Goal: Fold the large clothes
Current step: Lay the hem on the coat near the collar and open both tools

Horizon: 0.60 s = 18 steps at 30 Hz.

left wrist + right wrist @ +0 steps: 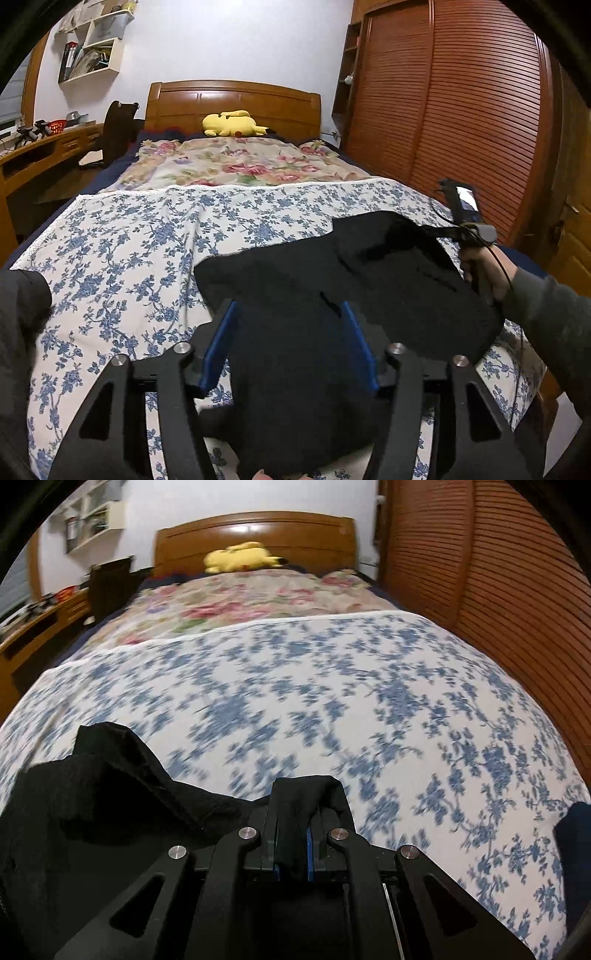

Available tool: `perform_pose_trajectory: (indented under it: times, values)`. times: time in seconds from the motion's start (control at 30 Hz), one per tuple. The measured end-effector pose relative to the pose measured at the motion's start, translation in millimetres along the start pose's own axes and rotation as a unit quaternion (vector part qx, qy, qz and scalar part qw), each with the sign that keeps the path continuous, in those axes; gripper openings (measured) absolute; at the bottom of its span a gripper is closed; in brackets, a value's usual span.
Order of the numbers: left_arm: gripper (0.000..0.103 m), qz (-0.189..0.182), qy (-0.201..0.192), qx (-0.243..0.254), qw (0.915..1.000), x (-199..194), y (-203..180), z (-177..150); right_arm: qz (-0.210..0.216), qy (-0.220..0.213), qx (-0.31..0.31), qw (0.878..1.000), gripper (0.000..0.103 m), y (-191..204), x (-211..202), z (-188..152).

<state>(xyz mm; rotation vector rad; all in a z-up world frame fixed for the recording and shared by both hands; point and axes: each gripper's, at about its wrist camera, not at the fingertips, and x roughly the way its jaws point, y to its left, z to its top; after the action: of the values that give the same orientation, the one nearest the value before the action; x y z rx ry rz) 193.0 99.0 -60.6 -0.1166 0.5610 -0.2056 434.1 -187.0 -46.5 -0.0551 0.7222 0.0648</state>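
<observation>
1. Black garment: spread in a loose heap on the near end of the bed, over the blue-flowered sheet; mid-fold, by the look of it, with one edge being carried across.
2. Left gripper: blue pads apart, cloth lying between them but not pinched.
3. Right gripper: pressed together on a fold of the black fabric, lifted clear of the sheet, handle gripped in a hand at the bed's right side.
4. Next, probably: lay the carried edge onto the body of the garment, line up the hems, then let go; left side to seek a fresh corner.
5. Surface: soft bedding, liable to wrinkle under a drag.
6. Room: pink-flowered quilt further up, yellow plush toy by the wooden headboard, louvred wardrobe on the right, desk and wall shelf on the left.
</observation>
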Motion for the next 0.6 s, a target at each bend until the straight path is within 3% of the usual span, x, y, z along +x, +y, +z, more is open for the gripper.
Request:
perform_pose_trajectory:
  times: [0.1, 0.2, 0.27, 0.37, 0.43, 0.6]
  values:
    - [0.063, 0.000, 0.003, 0.000, 1.0000, 2.4, -2.0, -0.8, 0.002, 0.021, -0.016, 1.000, 0.008, 7.9, 7.7, 4.3]
    - [0.064, -0.002, 0.007, 0.001, 1.0000, 6.6, -6.5, -1.8, 0.017, 0.022, -0.026, 0.999, 0.019, 12.7, 0.3, 9.1]
    - [0.064, -0.005, 0.011, 0.004, 0.9999, 9.8, -10.6, -3.0, 0.038, 0.023, -0.028, 0.999, 0.042, 10.6, -8.6, 10.6]
    - [0.064, -0.008, 0.015, 0.013, 0.9998, 14.0, -18.7, -4.1, 0.042, 0.015, -0.036, 0.998, 0.066, 2.4, -22.2, 12.2]
    - [0.064, -0.018, 0.021, 0.021, 0.9994, 16.6, -26.6, -5.2, 0.032, 0.009, -0.041, 0.999, 0.071, -3.3, -34.5, 9.9]
    - [0.064, -0.031, 0.024, 0.028, 0.9989, 19.0, -38.7, -6.6, 0.026, 0.005, -0.069, 0.997, 0.072, -4.5, -65.0, -19.3]
